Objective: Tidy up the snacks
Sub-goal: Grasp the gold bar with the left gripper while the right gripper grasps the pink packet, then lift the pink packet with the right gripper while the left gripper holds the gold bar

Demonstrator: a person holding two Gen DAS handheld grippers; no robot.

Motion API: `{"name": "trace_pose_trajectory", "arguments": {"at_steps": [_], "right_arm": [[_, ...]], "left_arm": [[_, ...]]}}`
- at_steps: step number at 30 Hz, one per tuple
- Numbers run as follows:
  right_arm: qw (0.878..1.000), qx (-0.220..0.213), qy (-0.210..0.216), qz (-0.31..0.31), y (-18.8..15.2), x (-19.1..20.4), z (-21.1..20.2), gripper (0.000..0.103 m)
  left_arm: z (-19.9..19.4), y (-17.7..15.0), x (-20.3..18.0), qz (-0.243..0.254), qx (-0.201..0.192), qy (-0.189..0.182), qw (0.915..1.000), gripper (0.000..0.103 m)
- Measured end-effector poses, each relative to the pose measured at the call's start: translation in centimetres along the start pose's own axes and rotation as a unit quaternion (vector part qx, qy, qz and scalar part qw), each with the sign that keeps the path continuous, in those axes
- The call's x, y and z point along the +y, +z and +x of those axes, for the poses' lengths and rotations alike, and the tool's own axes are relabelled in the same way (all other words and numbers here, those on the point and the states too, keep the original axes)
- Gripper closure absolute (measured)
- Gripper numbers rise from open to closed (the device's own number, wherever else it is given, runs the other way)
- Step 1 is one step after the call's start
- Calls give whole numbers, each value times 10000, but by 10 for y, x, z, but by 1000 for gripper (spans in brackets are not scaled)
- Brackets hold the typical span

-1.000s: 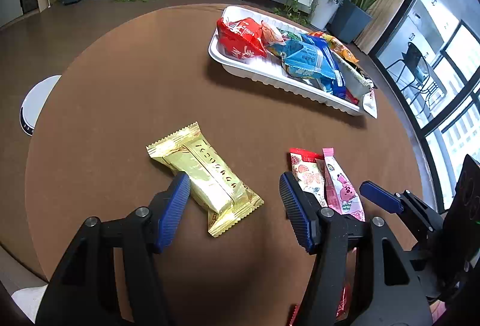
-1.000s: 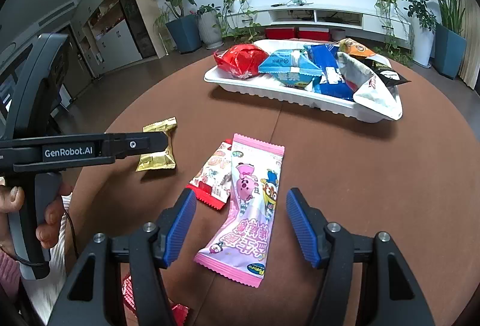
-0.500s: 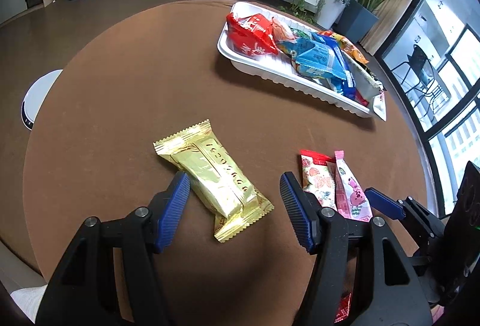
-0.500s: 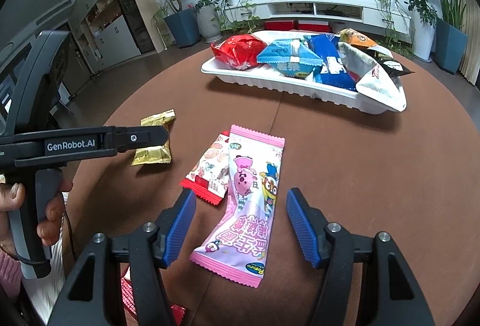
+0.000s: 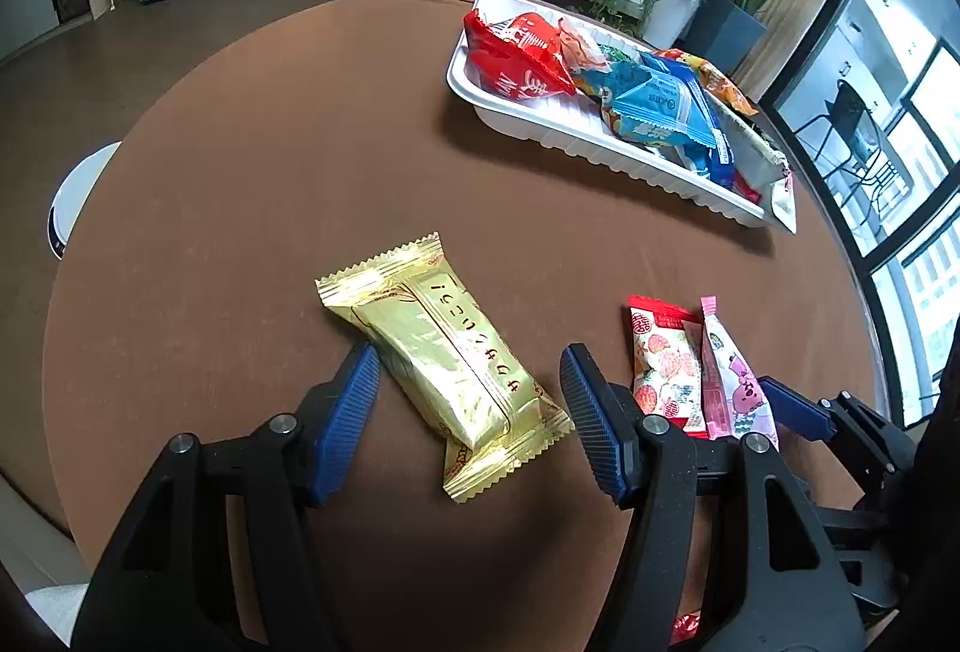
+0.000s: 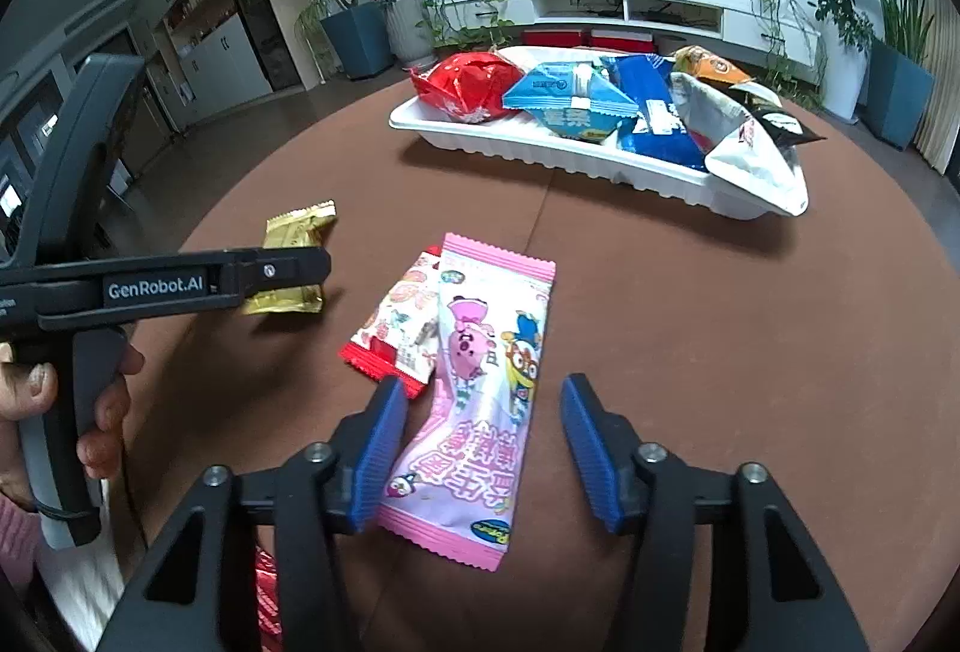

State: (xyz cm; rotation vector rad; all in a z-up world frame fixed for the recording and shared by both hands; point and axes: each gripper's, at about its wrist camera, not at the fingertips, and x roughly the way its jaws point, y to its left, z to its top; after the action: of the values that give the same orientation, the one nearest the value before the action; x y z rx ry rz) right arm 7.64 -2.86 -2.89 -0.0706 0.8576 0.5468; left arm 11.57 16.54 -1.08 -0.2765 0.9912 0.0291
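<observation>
- Step in hand, my read: approach before pick, both sides at once. Nothing lifted yet.
- Left gripper point(image 5: 471, 415): jaws wide apart, straddling the gold foil pillow-pack snack point(image 5: 441, 355), which lies flat on the round brown table point(image 5: 240, 160). No pad contact visible.
- Right gripper point(image 6: 480, 448): jaws wide apart around the near end of the pink cartoon-print sachet point(image 6: 480, 400). Left pad is just beside the sachet edge; can't tell if it touches.
- Pink sachet overlaps the red-and-white printed packet point(image 6: 399, 325) at its 9 o'clock side.
- Destination is presumably the white ribbed plastic tray point(image 6: 576, 154) at 1 o'clock in both views, already heaped with red, blue, orange and white bags.
- Next move, left: gold pack sits diagonal to the jaws, so rotate or accept a skewed grip, lower, close.
- Next move, right: close on the pink sachet only; risk is dragging the red-and-white packet along.
- Versus 1 s ago: both grippers are closer in. Gold pack sits more centred between the left jaws; pink sachet reaches further in between the right ones. Jaw opening unchanged, snacks not displaced.
</observation>
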Motion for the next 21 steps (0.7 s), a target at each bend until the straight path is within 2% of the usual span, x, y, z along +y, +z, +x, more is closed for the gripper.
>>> {"name": "trace_pose_trajectory", "arguments": {"at_steps": [2, 4, 10, 15, 21], "right_arm": [[10000, 6, -60, -35, 0, 0, 0, 54], [9999, 13, -103, -79, 0, 0, 0, 66], [9999, 13, -84, -141, 0, 2, -2, 74], [9999, 1, 111, 67, 0, -5, -3, 78], [9955, -17, 613, 716, 0, -26, -5, 82]], "left_arm": [[1, -1, -2, 78, -27, 14, 10000, 43], [1, -2, -3, 141, -71, 47, 9999, 45], [2, -4, -5, 314, -131, -53, 9994, 74], [2, -5, -4, 319, -138, -233, 9991, 74], [-1, -7, -3, 245, -129, -435, 9987, 74]]}}
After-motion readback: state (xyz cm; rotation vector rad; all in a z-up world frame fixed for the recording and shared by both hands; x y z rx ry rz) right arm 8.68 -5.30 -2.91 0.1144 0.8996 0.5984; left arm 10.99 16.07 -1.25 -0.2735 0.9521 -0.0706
